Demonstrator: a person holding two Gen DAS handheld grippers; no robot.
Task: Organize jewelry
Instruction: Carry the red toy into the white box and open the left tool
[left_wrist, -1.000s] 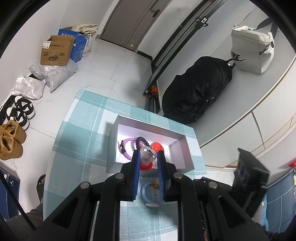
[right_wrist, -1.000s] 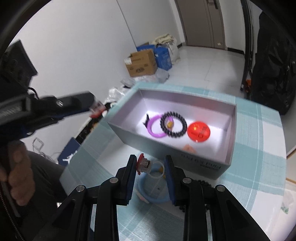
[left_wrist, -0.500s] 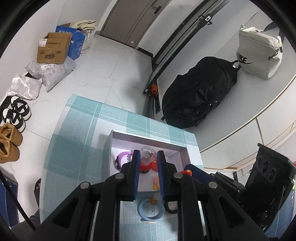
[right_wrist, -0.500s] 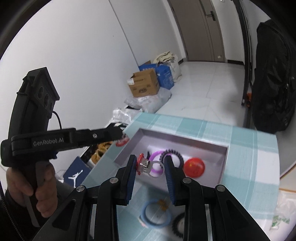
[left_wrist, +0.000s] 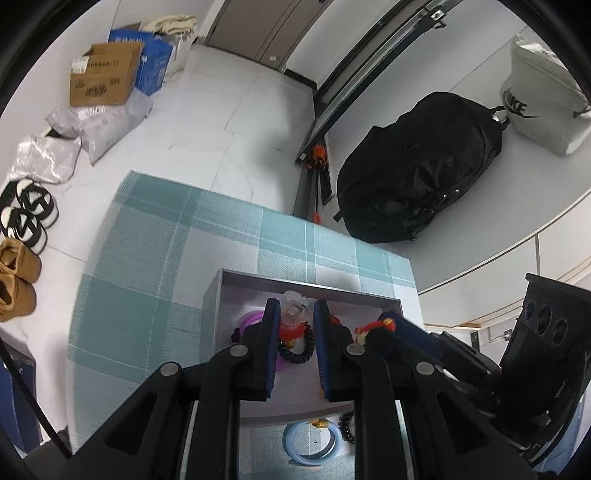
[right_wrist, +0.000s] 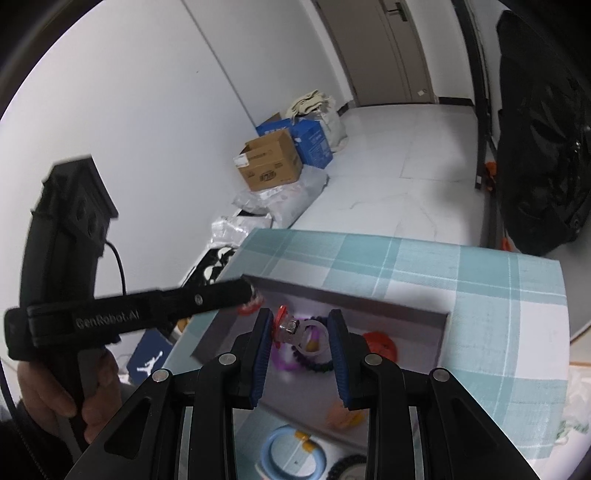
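Left wrist view, operator A: left claw (left_wrist: 293, 325) is closed on a clear and red trinket (left_wrist: 293, 314), held above the open grey box (left_wrist: 295, 286); box sits on the teal checked cloth (left_wrist: 155, 258) covering the worktop; inside the box, a purple bangle (left_wrist: 248, 318) and a black bead bracelet (left_wrist: 295, 355) lie beneath the claw.

Operator B: confirmed; right wrist view shows right claw (right_wrist: 300, 341) closed on a silver ring with a red ornament (right_wrist: 295, 328), likewise held over the box (right_wrist: 354, 299); a red round piece (right_wrist: 380, 343) lies in the box to the right of the bead bracelet (right_wrist: 314, 363).

Operator A: outside the box, on its near side, a pale blue bangle (left_wrist: 312, 443) lies flat on the cloth; dark beads (left_wrist: 346, 426) lie just beside it.

Operator B: same blue bangle (right_wrist: 293, 458) visible; an orange item (right_wrist: 343, 410) appears near the box front wall, too blurred to identify.
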